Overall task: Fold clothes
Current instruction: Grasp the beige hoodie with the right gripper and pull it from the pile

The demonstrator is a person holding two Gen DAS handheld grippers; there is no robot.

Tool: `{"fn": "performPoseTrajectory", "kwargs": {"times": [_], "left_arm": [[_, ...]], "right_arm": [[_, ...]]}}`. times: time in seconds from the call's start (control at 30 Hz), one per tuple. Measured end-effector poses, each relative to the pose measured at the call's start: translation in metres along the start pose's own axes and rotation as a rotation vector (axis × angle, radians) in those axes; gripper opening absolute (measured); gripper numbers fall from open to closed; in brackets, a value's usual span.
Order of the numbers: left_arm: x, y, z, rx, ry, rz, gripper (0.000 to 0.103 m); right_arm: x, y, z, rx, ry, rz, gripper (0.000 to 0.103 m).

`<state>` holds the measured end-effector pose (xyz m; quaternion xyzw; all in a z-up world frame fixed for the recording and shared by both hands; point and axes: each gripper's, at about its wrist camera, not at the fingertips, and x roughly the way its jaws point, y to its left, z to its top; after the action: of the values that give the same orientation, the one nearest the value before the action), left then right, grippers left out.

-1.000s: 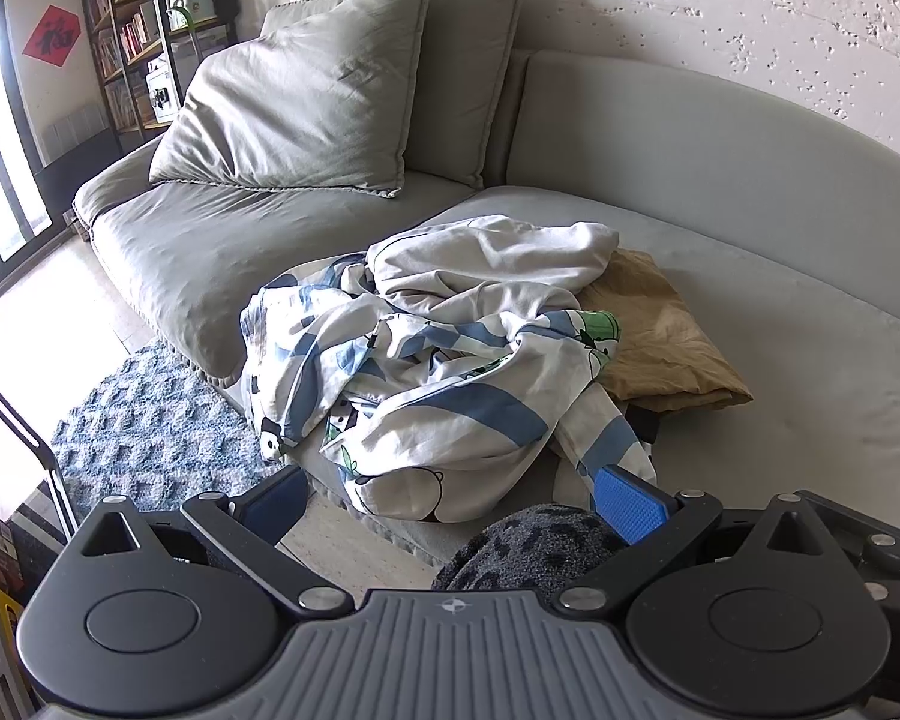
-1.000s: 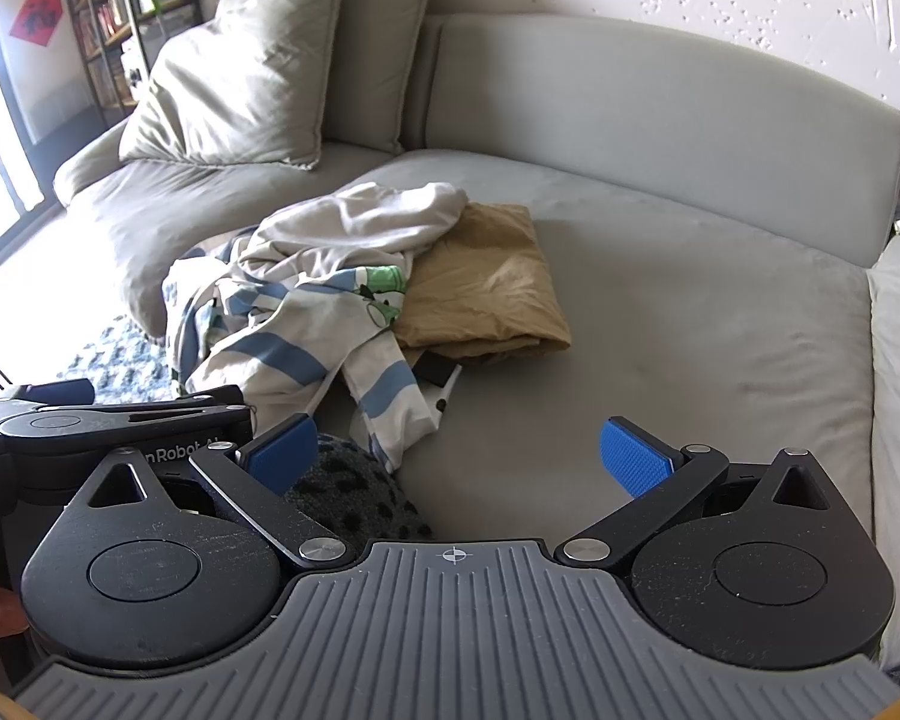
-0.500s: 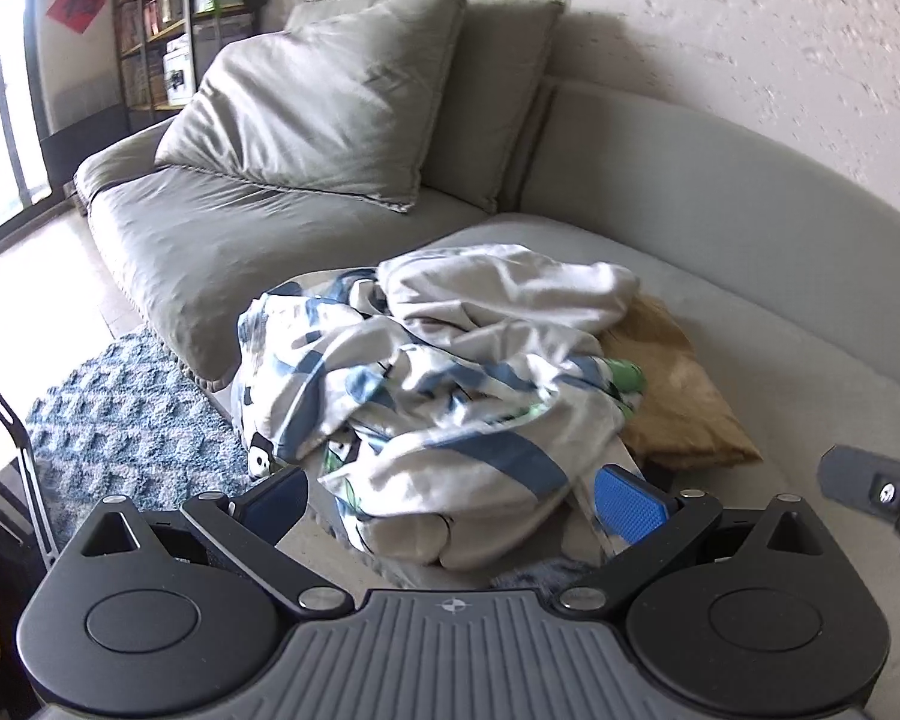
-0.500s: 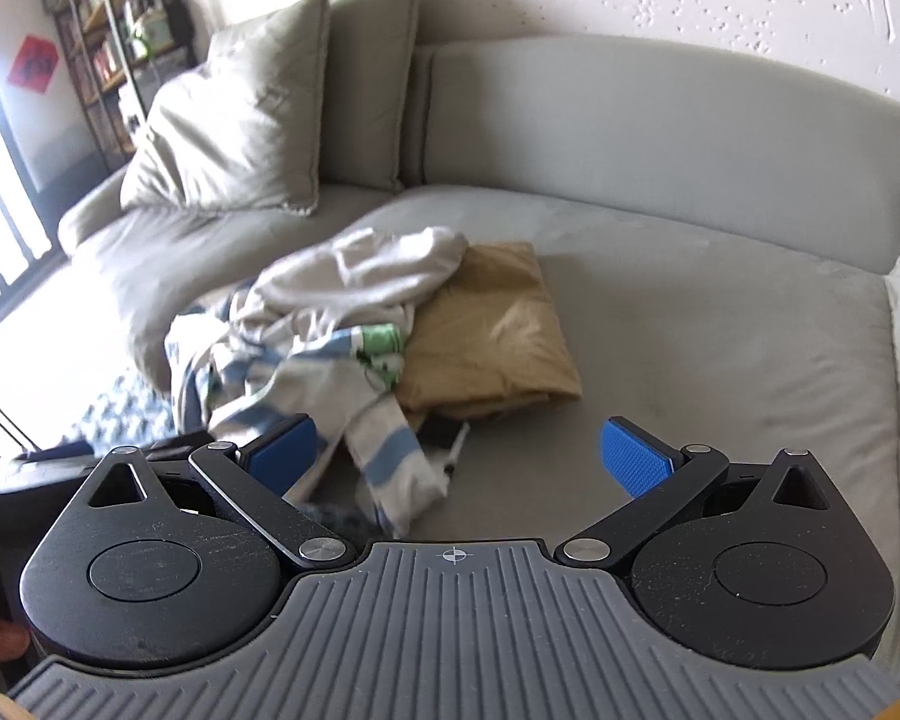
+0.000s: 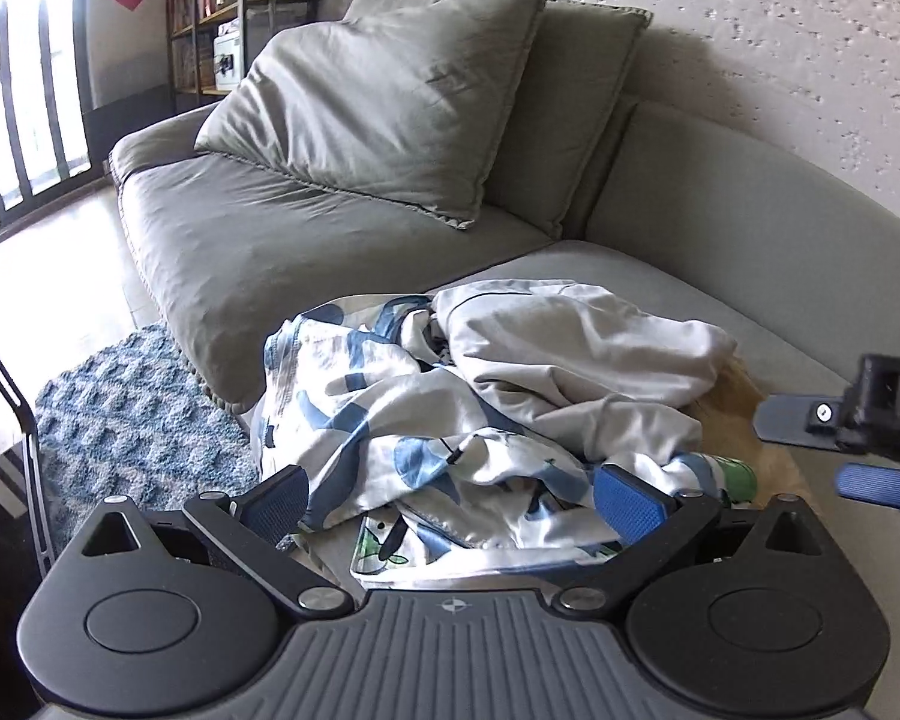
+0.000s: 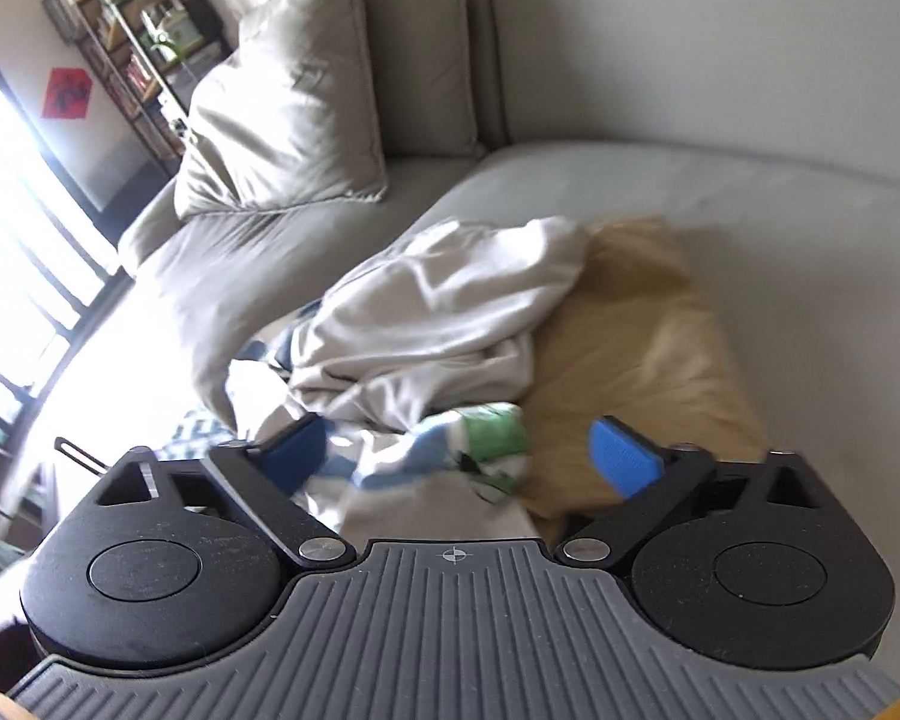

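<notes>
a crumpled heap of clothes lies on the seat of a grey sofa, near its front edge. the heap is a white garment with blue patches under a plain white garment, and a tan garment lies flat beside them on the right, partly tucked under the white one. a green patch shows on the printed cloth at the near side of the heap.

the left gripper hangs over the near edge of the heap with its blue fingers set wide; cloth lies between and below them, but they do not press on it. the right gripper points at the seam between the printed cloth and the tan garment; its fingers stand wide and are closing, with the green-patched cloth between them and not yet pinched. in the left wrist view the right gripper shows at the right edge.

two grey cushions lean on the sofa back, a blue rug lies on the floor, and a bookshelf stands by the window.
</notes>
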<state>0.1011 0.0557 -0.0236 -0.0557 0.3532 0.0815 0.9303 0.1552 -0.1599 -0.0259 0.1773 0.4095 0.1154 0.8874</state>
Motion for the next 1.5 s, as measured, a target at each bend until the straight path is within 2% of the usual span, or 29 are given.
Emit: {"fn": "performPoseTrajectory", "kwargs": {"times": [0.1, 0.2, 0.23, 0.27, 0.37, 0.47, 0.5, 0.53, 0.57, 0.6, 0.67, 0.77, 0.87, 0.93, 0.97, 1.03, 1.13, 1.27, 1.3, 1.33, 1.37, 1.4, 1.43, 1.47, 1.5], "left_arm": [[0.01, 0.003, -0.002, -0.019, 0.028, -0.009, 0.102], [0.015, 0.005, -0.005, -0.025, 0.043, -0.016, 0.102], [0.016, 0.006, -0.006, -0.029, 0.045, -0.018, 0.102], [0.017, 0.007, -0.006, -0.034, 0.047, -0.02, 0.102], [0.019, 0.009, -0.006, -0.044, 0.054, -0.027, 0.101], [0.019, 0.005, -0.008, -0.037, 0.063, -0.031, 0.101], [0.019, 0.003, -0.009, -0.034, 0.067, -0.035, 0.101], [0.018, 0.001, -0.009, -0.031, 0.07, -0.038, 0.101], [0.016, -0.001, -0.01, -0.026, 0.072, -0.044, 0.101], [0.012, -0.003, -0.011, -0.017, 0.072, -0.053, 0.101], [0.003, -0.008, -0.012, 0.016, 0.055, -0.074, 0.101], [-0.012, -0.015, -0.013, 0.062, 0.027, -0.106, 0.101], [-0.031, -0.024, -0.013, 0.081, -0.011, -0.184, 0.101], [-0.043, -0.036, -0.014, 0.103, -0.033, -0.255, 0.101], [-0.049, -0.044, -0.014, 0.119, -0.041, -0.287, 0.101], [-0.059, -0.062, -0.017, 0.159, -0.053, -0.343, 0.101], [-0.074, -0.091, -0.026, 0.23, -0.064, -0.403, 0.101], [-0.088, -0.118, -0.046, 0.314, -0.031, -0.49, 0.101], [-0.089, -0.126, -0.053, 0.342, -0.011, -0.505, 0.101], [-0.089, -0.133, -0.061, 0.376, 0.011, -0.514, 0.101], [-0.088, -0.141, -0.069, 0.413, 0.035, -0.519, 0.101], [-0.088, -0.148, -0.078, 0.45, 0.058, -0.524, 0.101], [-0.088, -0.154, -0.085, 0.482, 0.073, -0.529, 0.101], [-0.089, -0.158, -0.092, 0.507, 0.081, -0.534, 0.101], [-0.09, -0.161, -0.097, 0.528, 0.085, -0.536, 0.101]], "right_arm": [[0.033, 0.0, 0.009, 0.075, 0.074, 0.055, 0.082], [0.064, -0.004, 0.012, 0.155, 0.14, 0.086, 0.068], [0.074, -0.005, 0.012, 0.18, 0.157, 0.095, 0.053], [0.081, -0.004, 0.013, 0.195, 0.159, 0.116, 0.044], [0.098, 0.0, 0.015, 0.216, 0.157, 0.134, 0.043], [0.118, 0.009, 0.017, 0.183, 0.166, 0.051, 0.048], [0.125, 0.01, 0.016, 0.178, 0.174, 0.043, 0.046], [0.126, 0.013, 0.015, 0.15, 0.157, 0.037, 0.016], [0.126, 0.016, 0.014, 0.121, 0.14, 0.031, 0.006], [0.125, 0.019, 0.014, 0.091, 0.12, 0.026, 0.005], [0.102, 0.024, 0.02, 0.009, -0.008, 0.012, 0.005], [0.048, 0.012, 0.048, 0.042, -0.196, 0.02, 0.005], [-0.042, -0.009, 0.072, 0.089, -0.442, 0.033, 0.005], [-0.115, -0.019, 0.072, 0.081, -0.631, 0.037, 0.005], [-0.147, -0.022, 0.065, 0.063, -0.701, 0.031, 0.005], [-0.197, -0.029, 0.044, 0.044, -0.774, -0.01, 0.005], [-0.226, -0.041, 0.011, 0.033, -0.684, -0.038, 0.005], [-0.247, -0.051, -0.039, -0.004, -0.683, -0.12, 0.005], [-0.252, -0.062, -0.045, 0.031, -0.619, -0.152, 0.006], [-0.257, -0.073, -0.051, 0.067, -0.554, -0.183, 0.012], [-0.262, -0.084, -0.056, 0.103, -0.489, -0.215, 0.025], [-0.258, -0.107, -0.063, 0.153, -0.411, -0.265, 0.03], [-0.252, -0.127, -0.067, 0.206, -0.357, -0.336, 0.04], [-0.246, -0.146, -0.072, 0.258, -0.306, -0.403, 0.041], [-0.249, -0.16, -0.078, 0.297, -0.317, -0.425, 0.041]]}}
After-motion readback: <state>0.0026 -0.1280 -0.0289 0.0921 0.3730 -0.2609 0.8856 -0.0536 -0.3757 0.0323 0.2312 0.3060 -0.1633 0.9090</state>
